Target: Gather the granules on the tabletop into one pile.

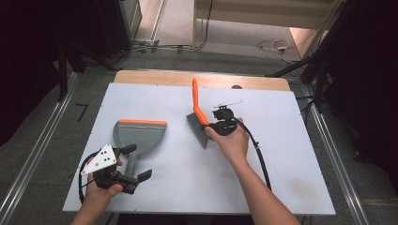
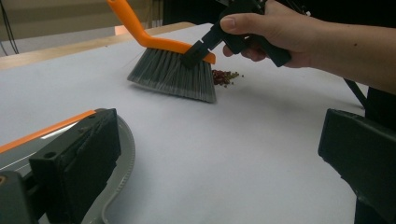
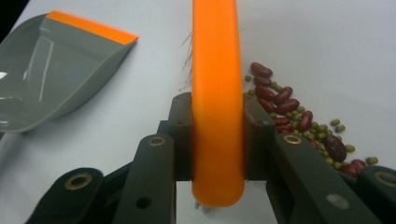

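Your white worktop carries a grey dustpan, the brush's bristles, and scattered beans.

the left gripper lies low near the table's front left, jaws spread wide, the left hand wrapped around its grip. the right gripper sits mid-table with jaws clamped, the right hand and forearm angling in from below.

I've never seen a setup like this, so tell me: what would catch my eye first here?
Probably the bright orange brush, clamped in the right claw near the middle of the white table, bristles down. Right beside its bristles lies a small heap of red and green beans. To the left lies a grey dustpan with an orange lip, its handle between the jaws of the open left claw.
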A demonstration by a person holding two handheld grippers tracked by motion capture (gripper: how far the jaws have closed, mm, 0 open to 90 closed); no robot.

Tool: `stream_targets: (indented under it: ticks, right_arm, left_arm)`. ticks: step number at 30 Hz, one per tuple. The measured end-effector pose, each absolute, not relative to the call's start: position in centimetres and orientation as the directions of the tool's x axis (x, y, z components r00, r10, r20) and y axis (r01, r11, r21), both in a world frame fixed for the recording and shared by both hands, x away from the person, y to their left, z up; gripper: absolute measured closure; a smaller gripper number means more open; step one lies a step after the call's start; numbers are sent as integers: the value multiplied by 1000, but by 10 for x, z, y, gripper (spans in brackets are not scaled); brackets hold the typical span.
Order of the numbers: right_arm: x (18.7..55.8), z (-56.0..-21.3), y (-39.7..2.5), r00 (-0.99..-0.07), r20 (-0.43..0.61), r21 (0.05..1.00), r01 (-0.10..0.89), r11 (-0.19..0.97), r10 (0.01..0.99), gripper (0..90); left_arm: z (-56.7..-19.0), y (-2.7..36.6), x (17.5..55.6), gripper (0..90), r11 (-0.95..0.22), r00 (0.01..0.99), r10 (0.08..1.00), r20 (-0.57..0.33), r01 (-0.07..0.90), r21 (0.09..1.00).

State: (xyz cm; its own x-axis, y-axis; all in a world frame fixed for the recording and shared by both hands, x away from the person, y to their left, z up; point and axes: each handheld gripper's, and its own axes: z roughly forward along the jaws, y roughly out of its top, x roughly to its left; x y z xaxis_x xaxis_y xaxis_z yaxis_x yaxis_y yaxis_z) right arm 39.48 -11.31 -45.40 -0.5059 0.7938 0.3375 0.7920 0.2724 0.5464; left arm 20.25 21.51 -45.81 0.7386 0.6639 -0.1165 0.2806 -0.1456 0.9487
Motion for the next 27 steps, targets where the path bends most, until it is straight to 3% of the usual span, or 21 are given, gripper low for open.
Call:
stream_targets:
  ticks: [13, 27]
  right_arm:
    - [393, -459, -147, -414, 371, 521, 834, 183, 831, 681]
    - [392, -457, -175, -379, 357, 521, 840, 155, 854, 681]
  left_arm:
    - [-457, 213, 202, 0, -151, 742, 660, -113, 279, 948]
    - [-457, 212, 203, 0, -151, 743, 660, -113, 278, 949]
